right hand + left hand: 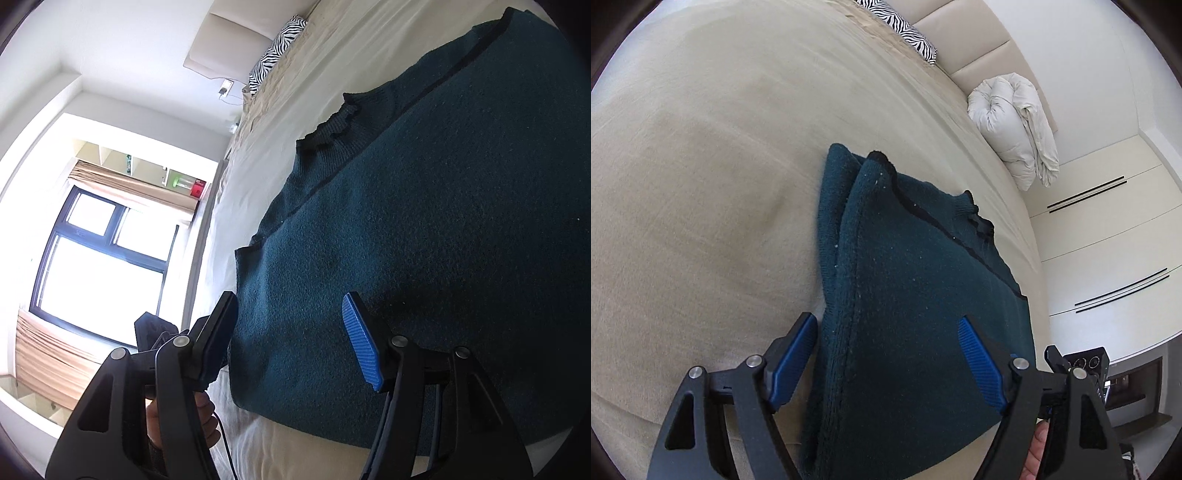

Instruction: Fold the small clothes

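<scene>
A dark teal knitted sweater (pixel 905 295) lies partly folded on the beige bed (pixel 701 184), its black-trimmed collar at the far end. My left gripper (pixel 886 332) is open, with its blue-padded jaws straddling the sweater's near left edge. In the right wrist view the same sweater (pixel 424 240) fills the right side of the frame. My right gripper (pixel 291 325) is open and empty, with its jaws straddling the sweater's near right edge. I cannot tell whether either one touches the cloth.
A rolled white duvet (pixel 1015 125) lies at the far right of the bed. A zebra-striped pillow (pixel 905 29) lies by the padded headboard (pixel 967 40). White wardrobe doors (pixel 1108 240) stand to the right of the bed. A window (pixel 99 258) is off the bed's left side.
</scene>
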Available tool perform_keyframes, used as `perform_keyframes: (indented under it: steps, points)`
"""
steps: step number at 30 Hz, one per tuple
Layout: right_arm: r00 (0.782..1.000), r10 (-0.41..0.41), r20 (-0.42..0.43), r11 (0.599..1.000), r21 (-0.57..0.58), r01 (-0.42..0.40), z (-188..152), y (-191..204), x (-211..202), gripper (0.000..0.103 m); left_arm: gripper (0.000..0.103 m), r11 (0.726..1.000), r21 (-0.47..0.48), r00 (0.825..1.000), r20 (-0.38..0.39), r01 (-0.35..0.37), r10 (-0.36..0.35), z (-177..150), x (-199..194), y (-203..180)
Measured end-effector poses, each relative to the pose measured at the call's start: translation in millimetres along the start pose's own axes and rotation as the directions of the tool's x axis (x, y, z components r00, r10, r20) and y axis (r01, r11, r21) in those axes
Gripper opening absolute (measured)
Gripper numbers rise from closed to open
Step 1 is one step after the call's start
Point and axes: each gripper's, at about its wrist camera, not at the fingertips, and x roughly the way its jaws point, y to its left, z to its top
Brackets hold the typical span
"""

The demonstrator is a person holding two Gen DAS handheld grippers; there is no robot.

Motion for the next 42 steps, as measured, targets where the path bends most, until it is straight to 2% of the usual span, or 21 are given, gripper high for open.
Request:
perform_keyframes:
  steps: [3,6,11,15,18,20,23,27,30,31,34,38,42]
  points:
    - [1.000,0.014,-0.013,1.000,-0.003,-0.014,-1,3,1,0.058,0.079,1.000,0.026,0.998,-0.069,-0.002,0.004,-4,4,-6]
    - [0.999,0.029,-0.027,1.000,-0.007,-0.030,-1,8,7,0.058,0.077,1.000,0.028,0.995,-0.098,0.007,-0.004,-11,4,-7]
    - [0.997,0.051,-0.058,0.999,-0.017,-0.052,-2,17,17,0.058,0.068,0.991,-0.100,0.988,-0.115,0.092,-0.104,-12,3,11]
    - [0.995,0.055,-0.088,0.998,-0.021,-0.057,0,27,30,0.058,0.057,0.988,-0.130,0.988,-0.119,0.087,-0.102,-14,2,14]
    - [0.990,0.057,-0.130,0.997,-0.049,-0.064,1,41,45,0.058,0.040,0.982,-0.157,0.985,-0.121,0.106,-0.126,-19,2,21]
    - [0.984,0.056,-0.171,0.996,-0.063,-0.067,1,50,59,0.058,0.015,0.979,-0.174,0.985,-0.116,0.103,-0.124,-21,2,29]
    - [0.975,0.047,-0.216,0.995,-0.075,-0.064,1,60,81,0.058,0.013,0.964,-0.212,0.977,-0.101,0.161,-0.186,-24,2,41]
    - [0.962,0.049,-0.267,0.996,-0.057,-0.067,3,63,108,0.058,0.013,0.961,-0.211,0.977,-0.079,0.176,-0.196,-26,-3,40]
    - [0.955,0.029,-0.294,0.999,-0.027,-0.038,4,49,126,0.061,0.012,0.959,-0.213,0.977,-0.062,0.186,-0.203,-26,-7,36]
    - [0.956,0.049,-0.291,0.999,-0.009,-0.053,5,45,128,0.060,0.012,0.959,-0.212,0.977,-0.057,0.188,-0.204,-26,-8,34]
    - [0.955,0.097,-0.282,0.995,0.034,-0.091,9,39,122,0.061,0.012,0.960,-0.195,0.976,-0.040,0.202,-0.213,-24,-15,20]
    - [0.958,0.144,-0.247,0.988,0.083,-0.127,20,28,99,0.062,0.012,0.971,-0.119,0.976,-0.033,0.210,-0.215,-17,-22,-21]
    - [0.963,0.215,-0.165,0.971,0.145,-0.191,41,9,61,0.071,0.012,0.977,-0.019,0.975,-0.050,0.215,-0.215,-17,-15,-79]
